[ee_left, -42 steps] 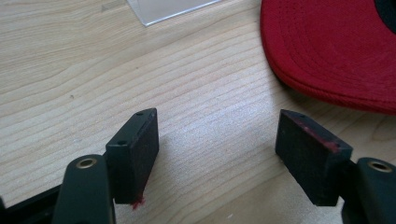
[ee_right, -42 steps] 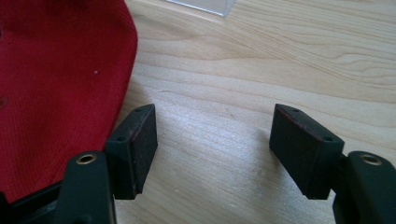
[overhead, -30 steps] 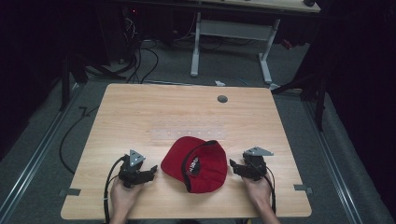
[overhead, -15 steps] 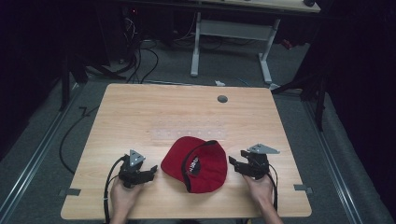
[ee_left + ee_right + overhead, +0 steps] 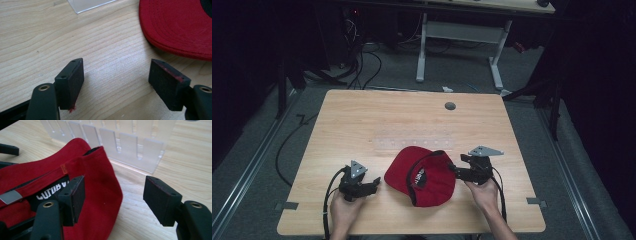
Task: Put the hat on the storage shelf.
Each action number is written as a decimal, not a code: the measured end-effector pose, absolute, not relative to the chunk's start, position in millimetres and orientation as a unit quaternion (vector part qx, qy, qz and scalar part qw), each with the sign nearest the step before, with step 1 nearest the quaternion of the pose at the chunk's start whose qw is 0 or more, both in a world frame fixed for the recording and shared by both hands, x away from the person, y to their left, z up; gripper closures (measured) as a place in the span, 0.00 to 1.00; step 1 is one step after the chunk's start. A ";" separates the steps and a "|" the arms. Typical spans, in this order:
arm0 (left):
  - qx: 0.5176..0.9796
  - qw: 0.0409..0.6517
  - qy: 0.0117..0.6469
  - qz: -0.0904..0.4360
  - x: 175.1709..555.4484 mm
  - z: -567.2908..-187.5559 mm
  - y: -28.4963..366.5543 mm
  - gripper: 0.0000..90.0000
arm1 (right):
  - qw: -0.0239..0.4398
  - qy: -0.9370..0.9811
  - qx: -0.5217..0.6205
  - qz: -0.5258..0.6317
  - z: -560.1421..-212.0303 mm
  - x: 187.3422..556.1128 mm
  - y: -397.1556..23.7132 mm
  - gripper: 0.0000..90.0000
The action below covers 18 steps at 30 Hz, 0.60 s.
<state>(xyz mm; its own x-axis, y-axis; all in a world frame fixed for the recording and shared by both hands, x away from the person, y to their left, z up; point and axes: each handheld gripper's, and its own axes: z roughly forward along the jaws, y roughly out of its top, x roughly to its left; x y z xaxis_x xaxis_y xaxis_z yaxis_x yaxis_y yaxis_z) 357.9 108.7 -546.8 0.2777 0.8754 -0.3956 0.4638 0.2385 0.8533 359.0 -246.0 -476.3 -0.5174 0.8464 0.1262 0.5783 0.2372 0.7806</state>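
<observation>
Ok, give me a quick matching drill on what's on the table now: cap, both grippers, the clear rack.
Things:
1 red cap
2 left gripper
3 right gripper
4 clear slotted rack

Places or states:
A open over bare wood
B lying between the grippers
C open at the cap's edge
D beyond the cap, standing on the table

Pairs: 1-B, 2-A, 3-C, 4-D

We see a red cap lying upside down near the front edge of a wooden table. The left gripper rests on the tabletop just left of the cap, apart from it, jaws pointing at it. The right gripper sits at the cap's right edge, tips approx. at the fabric; its jaws have just been opening. Can't tell if they touch. A clear plastic strip lies just behind the cap. A grey round plug sits near the far edge.
</observation>
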 end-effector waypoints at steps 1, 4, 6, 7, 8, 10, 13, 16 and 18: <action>0.587 0.542 0.570 0.190 357.9 -546.8 108.7 0.32 | 0.157 0.773 0.461 0.406 -476.7 360.7 -242.6 0.38; 0.588 0.542 0.570 0.190 357.9 -546.8 108.7 0.32 | 0.157 0.780 0.455 0.400 -475.3 363.1 -236.5 0.38; 0.588 0.542 0.570 0.190 357.9 -546.8 108.7 0.32 | 0.155 0.784 0.450 0.398 -474.2 366.4 -232.5 0.38; 0.588 0.542 0.570 0.190 357.9 -546.8 108.7 0.32 | 0.155 0.784 0.449 0.400 -473.9 367.5 -230.8 0.38; 0.588 0.542 0.570 0.190 357.9 -546.8 108.7 0.32 | 0.153 0.783 0.448 0.403 -473.7 369.0 -228.9 0.38; 0.588 0.542 0.569 0.190 357.9 -546.8 108.7 0.32 | 0.152 0.786 0.447 0.400 -473.1 372.3 -225.2 0.38; 0.588 0.542 0.570 0.190 357.9 -546.8 108.7 0.32 | 0.151 0.788 0.440 0.402 -471.9 376.9 -220.8 0.37; 0.588 0.542 0.569 0.190 357.9 -546.8 108.7 0.32 | 0.144 0.791 0.435 0.405 -471.5 380.8 -216.2 0.37; 0.588 0.542 0.570 0.190 357.9 -546.8 108.7 0.32 | 0.135 0.793 0.432 0.408 -473.0 383.8 -213.7 0.37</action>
